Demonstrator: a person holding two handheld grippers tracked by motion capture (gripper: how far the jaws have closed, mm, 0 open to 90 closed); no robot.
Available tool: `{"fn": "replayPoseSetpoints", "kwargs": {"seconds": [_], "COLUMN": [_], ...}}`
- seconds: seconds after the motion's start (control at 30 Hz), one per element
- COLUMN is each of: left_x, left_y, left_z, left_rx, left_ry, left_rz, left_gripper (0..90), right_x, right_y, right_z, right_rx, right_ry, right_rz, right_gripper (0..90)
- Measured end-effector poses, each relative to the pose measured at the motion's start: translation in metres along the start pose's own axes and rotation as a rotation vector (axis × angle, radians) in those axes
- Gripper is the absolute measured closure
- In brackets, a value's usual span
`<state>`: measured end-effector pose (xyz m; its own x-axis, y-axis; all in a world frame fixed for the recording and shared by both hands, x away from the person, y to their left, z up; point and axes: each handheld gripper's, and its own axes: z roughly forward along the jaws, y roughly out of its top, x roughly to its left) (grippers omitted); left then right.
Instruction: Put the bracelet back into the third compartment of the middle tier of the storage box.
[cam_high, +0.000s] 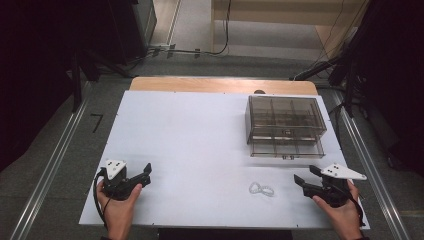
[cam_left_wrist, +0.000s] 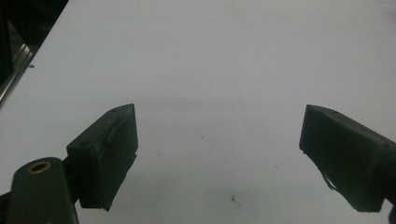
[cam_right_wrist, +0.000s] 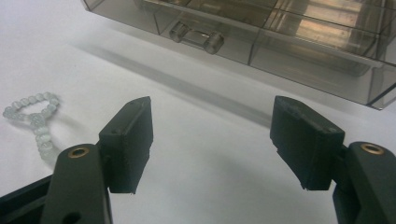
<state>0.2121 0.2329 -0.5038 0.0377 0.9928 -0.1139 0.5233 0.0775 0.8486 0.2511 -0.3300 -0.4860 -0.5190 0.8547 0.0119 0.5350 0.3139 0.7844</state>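
Both hands sit at the near edge of the white table (cam_high: 200, 130), each holding a gripper. On the near left, the left gripper (cam_high: 146, 176) has its jaws standing apart over bare tabletop, with nothing between them. On the near right, the right gripper (cam_high: 304, 176) also has its jaws spread wide and empty, pointing toward the middle of the table.

Just left of the right gripper lies the bead bracelet (cam_high: 261, 189), a small loop of pale translucent beads, flat on the surface and apart from both grippers. Its beads barely stand out against the white top, so a grasp could easily be misjudged; the loop is limp and low, and jaws closing a little high would probably slide over it or push it away.

Farther off on the right stands the smoky clear drawer box (cam_high: 285, 122), its bottom drawer pulled out toward the near side. A carried bracelet may snag on the drawer front or drop short of a compartment.
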Motion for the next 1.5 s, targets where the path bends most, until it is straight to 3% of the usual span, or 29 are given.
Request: {"fn": "replayPoseSetpoints", "kwargs": {"seconds": [0.63, 1.1, 1.5], "left_x": [0.0, 0.001, 0.001], "left_y": [0.0, 0.0, 0.0], "left_z": [0.001, 0.0, 0.001], "left_rx": [0.006, 0.007, 0.007], "left_ry": [0.002, 0.004, 0.005], "left_rz": [0.002, 0.001, -0.002], "left_gripper": [12.0, 12.0, 11.9], "right_x": [0.011, 0.016, 0.028], "right_y": [0.001, 0.002, 0.004], "right_z": [0.004, 0.006, 0.01], "right_rx": [0.022, 0.031, 0.041], "right_ry": [0.046, 0.076, 0.097], "right_rz": [-0.033, -0.031, -0.043], "right_gripper": [30.2, 31.7, 31.7]}}
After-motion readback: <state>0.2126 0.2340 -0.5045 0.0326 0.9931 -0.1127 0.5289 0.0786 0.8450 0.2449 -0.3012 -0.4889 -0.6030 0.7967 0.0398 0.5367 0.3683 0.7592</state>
